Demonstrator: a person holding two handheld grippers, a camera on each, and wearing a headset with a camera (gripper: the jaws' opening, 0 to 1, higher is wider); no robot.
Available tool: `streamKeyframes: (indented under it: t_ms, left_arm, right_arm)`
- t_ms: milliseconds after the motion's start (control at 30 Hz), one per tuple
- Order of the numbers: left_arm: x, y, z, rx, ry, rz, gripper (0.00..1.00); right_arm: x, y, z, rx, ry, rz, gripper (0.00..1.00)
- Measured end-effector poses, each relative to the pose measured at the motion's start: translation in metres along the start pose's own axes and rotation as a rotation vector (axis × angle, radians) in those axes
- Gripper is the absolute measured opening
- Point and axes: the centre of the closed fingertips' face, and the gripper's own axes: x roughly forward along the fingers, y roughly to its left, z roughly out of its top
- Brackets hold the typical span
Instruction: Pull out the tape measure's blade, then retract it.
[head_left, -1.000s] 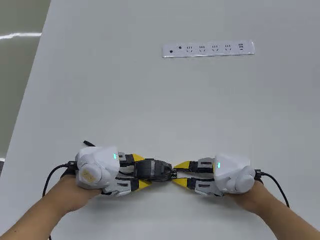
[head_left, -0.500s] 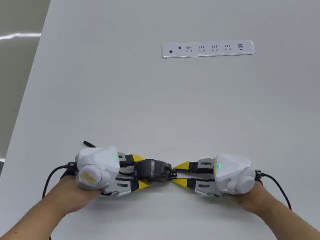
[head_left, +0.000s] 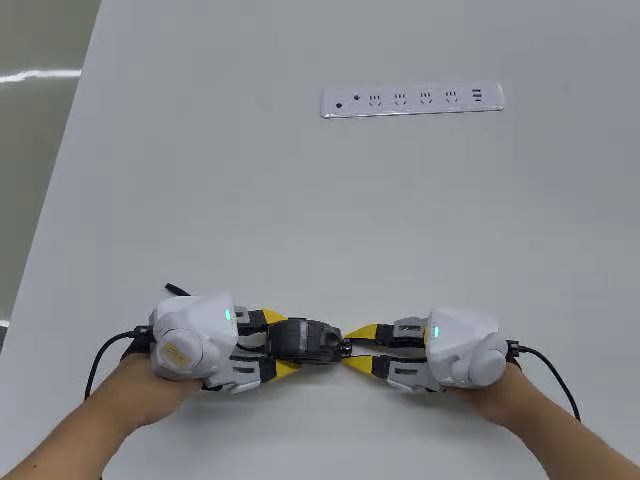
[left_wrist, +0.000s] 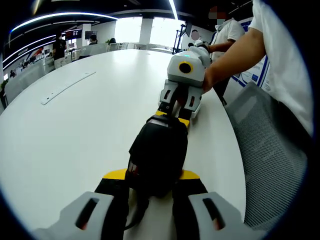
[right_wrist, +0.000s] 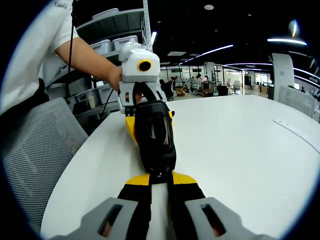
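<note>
Left fingers (left_wrist: 114, 176) grip tape measure (head_left: 305, 340), right fingers (right_wrist: 186, 179) pinch its end

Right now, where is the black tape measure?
In the head view the black tape measure sits near the front edge of the white table, clamped in the left gripper, with the right gripper pinching its right end.

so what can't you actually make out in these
The blade's tip: right gripper view, the right gripper's jaws meet where the tape measure ends and hide whatever they pinch.
How much blade is out: head view, too small between the grippers.
The tape measure's markings: left gripper view, dark, and the left gripper's jaws cover its sides.
The power strip's switch state: head view, too small.
</note>
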Motion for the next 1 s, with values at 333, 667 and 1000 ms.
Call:
streamKeyframes:
  t_ms: [333,667,1000]
  left_arm:
    - [0.0001,0.0006,0.0002,-0.01,-0.002,-0.003,0.29]
    - [0.0002,0.0009,0.0003,-0.004,-0.003,0.001,0.29]
    - [0.0002,0.0005,0.0001,-0.002,-0.001,0.0,0.29]
  right_arm:
    - [-0.0017,-0.0001,0.0,0.017,-0.005,0.007,0.12]
    - [-0.003,-0.0001,-0.0002,0.019,-0.006,0.005,0.11]
    - [-0.0089,-0.0006,-0.0026,0.028,-0.004,0.005,0.11]
